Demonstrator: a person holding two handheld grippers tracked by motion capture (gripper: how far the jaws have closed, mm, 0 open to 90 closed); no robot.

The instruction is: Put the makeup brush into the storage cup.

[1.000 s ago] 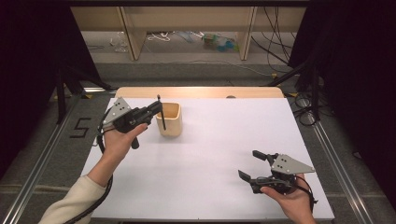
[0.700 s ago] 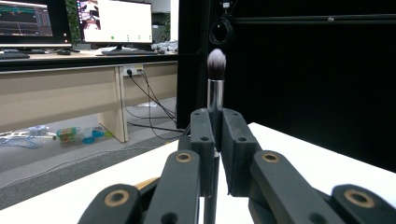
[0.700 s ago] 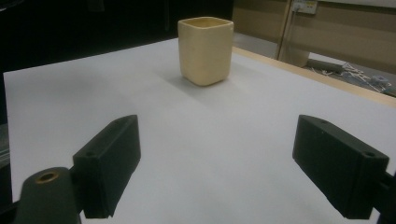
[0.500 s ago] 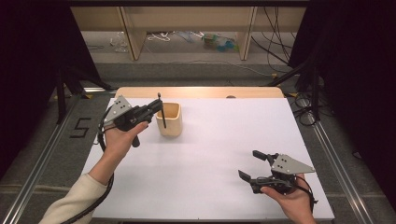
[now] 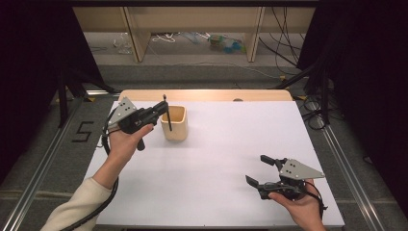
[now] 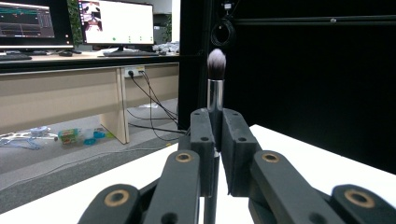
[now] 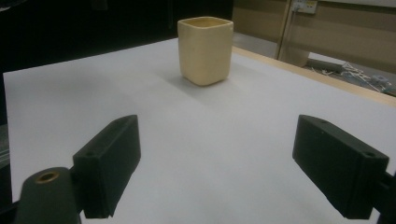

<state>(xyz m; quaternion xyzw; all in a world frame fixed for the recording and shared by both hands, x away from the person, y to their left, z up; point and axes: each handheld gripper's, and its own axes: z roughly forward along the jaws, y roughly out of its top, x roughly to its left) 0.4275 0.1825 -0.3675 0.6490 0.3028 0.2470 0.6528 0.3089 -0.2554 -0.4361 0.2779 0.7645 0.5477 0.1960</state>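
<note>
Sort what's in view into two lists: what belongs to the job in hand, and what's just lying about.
Part of the job:
- makeup brush, clamped upright in the left claw
- beige cup beside it

Lying about:
- right claw, open and idle
- clutter on the floor beyond the table

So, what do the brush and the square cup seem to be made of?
The brush: soft, fluffy bristles with a pale tip, probably synthetic hair; a shiny silver collar that mirrors light, likely metal; a dark handle, material unclear. The cup: cream, matte and even, with thick walls and rounded corners, perhaps ceramic or plastic; the look leaves it open.
</note>
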